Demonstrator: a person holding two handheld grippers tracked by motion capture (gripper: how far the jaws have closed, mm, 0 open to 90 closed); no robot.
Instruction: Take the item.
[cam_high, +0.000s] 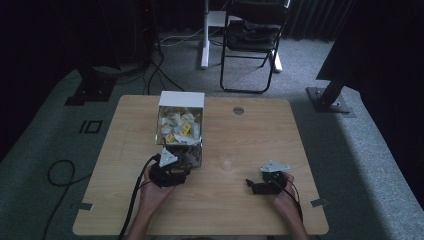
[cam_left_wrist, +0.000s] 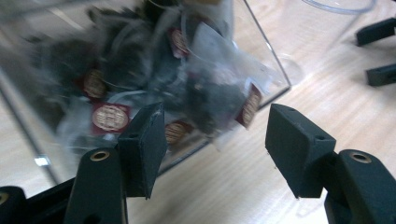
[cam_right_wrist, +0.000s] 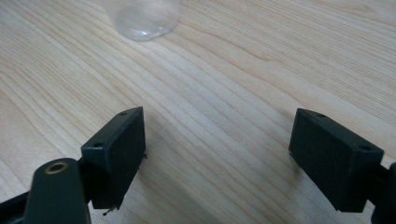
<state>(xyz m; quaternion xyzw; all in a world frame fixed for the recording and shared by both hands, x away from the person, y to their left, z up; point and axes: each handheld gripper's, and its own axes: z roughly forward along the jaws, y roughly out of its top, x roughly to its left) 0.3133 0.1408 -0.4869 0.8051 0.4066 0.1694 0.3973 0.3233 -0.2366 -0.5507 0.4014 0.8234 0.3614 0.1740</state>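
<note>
On the wooden table (cam_high: 225, 200), both tongs spread: left tongs (cam_left_wrist: 215, 140) beside tea-bag box (cam_left_wrist: 116, 93), right tongs (cam_right_wrist: 217, 154) over bare wood.

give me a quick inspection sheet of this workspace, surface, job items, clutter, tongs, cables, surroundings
Surface: light wood table, bare grain around the items, a round grommet hole near the far edge.
Job's things: clear box with a white back wall, full of tea bags; white and yellow packets at the back, dark red-tagged bags in front. A clear plastic cup stands to its right.
Clutter: nothing seen.
Tongs: left tongs open, jaws at the box's near corner, holding nothing. Right tongs open over bare wood, the cup ahead of them.
Cables: a black cable trails from the left tongs off the near edge; loose cables on the floor.
Surroundings: grey carpet, black folding chair, dark curtains.
</note>
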